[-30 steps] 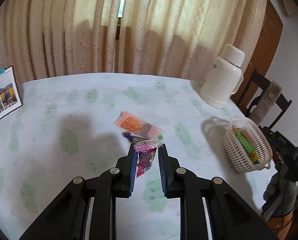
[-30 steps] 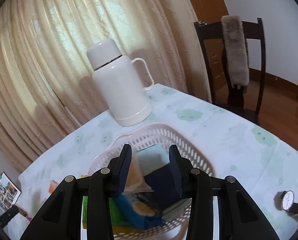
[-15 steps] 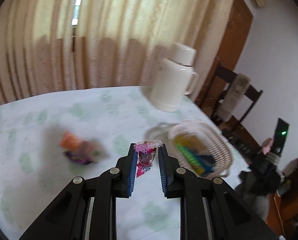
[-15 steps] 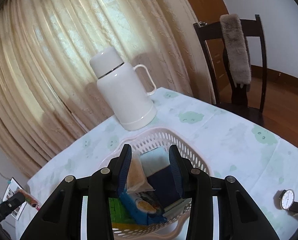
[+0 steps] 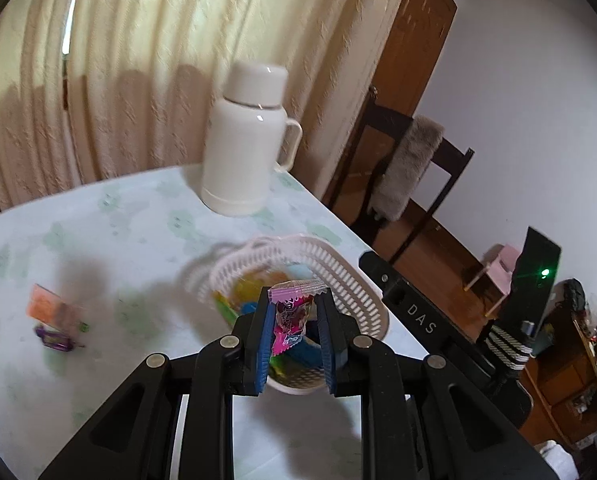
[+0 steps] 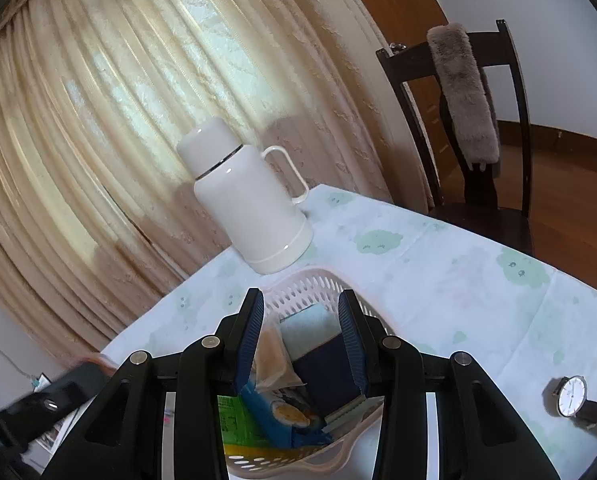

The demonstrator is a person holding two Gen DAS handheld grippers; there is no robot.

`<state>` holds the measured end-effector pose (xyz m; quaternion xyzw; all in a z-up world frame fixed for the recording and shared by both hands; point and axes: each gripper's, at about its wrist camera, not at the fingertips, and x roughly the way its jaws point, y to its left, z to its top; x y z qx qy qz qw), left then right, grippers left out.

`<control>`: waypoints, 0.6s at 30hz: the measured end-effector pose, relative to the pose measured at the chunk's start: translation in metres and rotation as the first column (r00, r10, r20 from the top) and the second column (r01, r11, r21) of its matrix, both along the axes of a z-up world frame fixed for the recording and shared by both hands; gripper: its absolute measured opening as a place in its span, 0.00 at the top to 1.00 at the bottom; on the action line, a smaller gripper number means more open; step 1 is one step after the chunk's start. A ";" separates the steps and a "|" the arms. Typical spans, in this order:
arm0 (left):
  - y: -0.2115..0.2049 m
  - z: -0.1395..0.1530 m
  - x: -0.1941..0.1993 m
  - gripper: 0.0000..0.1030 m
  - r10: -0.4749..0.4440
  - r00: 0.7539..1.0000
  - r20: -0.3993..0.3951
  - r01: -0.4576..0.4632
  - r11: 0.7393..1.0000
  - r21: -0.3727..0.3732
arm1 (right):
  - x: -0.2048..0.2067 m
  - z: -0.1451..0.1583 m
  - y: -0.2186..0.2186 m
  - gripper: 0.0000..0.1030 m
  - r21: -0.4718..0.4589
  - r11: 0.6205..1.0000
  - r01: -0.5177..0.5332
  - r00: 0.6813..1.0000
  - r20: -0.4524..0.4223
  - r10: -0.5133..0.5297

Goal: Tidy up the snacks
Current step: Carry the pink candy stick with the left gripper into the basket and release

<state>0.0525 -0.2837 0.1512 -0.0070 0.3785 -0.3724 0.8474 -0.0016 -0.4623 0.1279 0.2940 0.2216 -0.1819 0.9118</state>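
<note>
My left gripper (image 5: 295,295) is shut on a pink candy packet (image 5: 290,316) and hangs over the near part of the white plastic basket (image 5: 354,280). An orange packet (image 5: 44,306) and a purple sweet (image 5: 54,338) lie blurred on the tablecloth at the left. In the right wrist view my right gripper (image 6: 300,295) hovers over the same basket (image 6: 310,284), jaws apart and gripping nothing. Below it lie a tan packet (image 6: 272,360), a light blue pack (image 6: 310,328), a navy pack (image 6: 330,372) and a blue wrapper (image 6: 282,416).
A white thermos jug (image 5: 246,144) (image 6: 246,204) stands just behind the basket near the curtain. A dark chair (image 6: 462,92) with a grey fur cover stands at the table's right side. A wristwatch (image 6: 574,396) lies on the cloth right of the basket.
The left gripper has swung right, from above the loose snacks to over the basket, still holding the pink packet. The right gripper drifted slightly; the left tool now shows blurred at its lower left.
</note>
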 end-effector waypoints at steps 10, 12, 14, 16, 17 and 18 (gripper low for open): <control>-0.003 -0.025 0.006 0.54 0.021 0.996 -0.083 -0.020 1.000 0.007 | 0.001 -0.002 -0.002 0.60 0.011 1.000 0.001 1.000 -0.017 -0.001; 0.001 -0.026 0.007 0.54 0.037 0.996 -0.080 -0.037 0.999 0.012 | 0.001 -0.002 -0.001 0.60 0.009 1.000 -0.002 1.000 -0.020 0.002; 0.006 -0.026 0.006 0.54 0.070 0.996 -0.050 -0.068 0.997 0.036 | 0.002 -0.003 -0.001 0.60 0.006 1.000 -0.002 1.000 -0.023 0.002; 0.008 -0.026 0.006 0.53 0.098 0.995 -0.022 -0.097 0.994 0.056 | 0.002 -0.003 0.000 0.60 0.005 1.000 -0.005 1.000 -0.025 0.005; 0.010 -0.025 0.006 0.50 0.123 0.992 0.004 -0.123 0.990 0.075 | 0.002 -0.003 0.000 0.60 0.004 1.000 -0.007 1.000 -0.023 0.007; 0.011 -0.025 0.005 0.45 0.144 0.989 0.032 -0.146 0.985 0.091 | 0.002 -0.003 0.001 0.60 0.001 1.000 -0.008 1.000 -0.020 0.008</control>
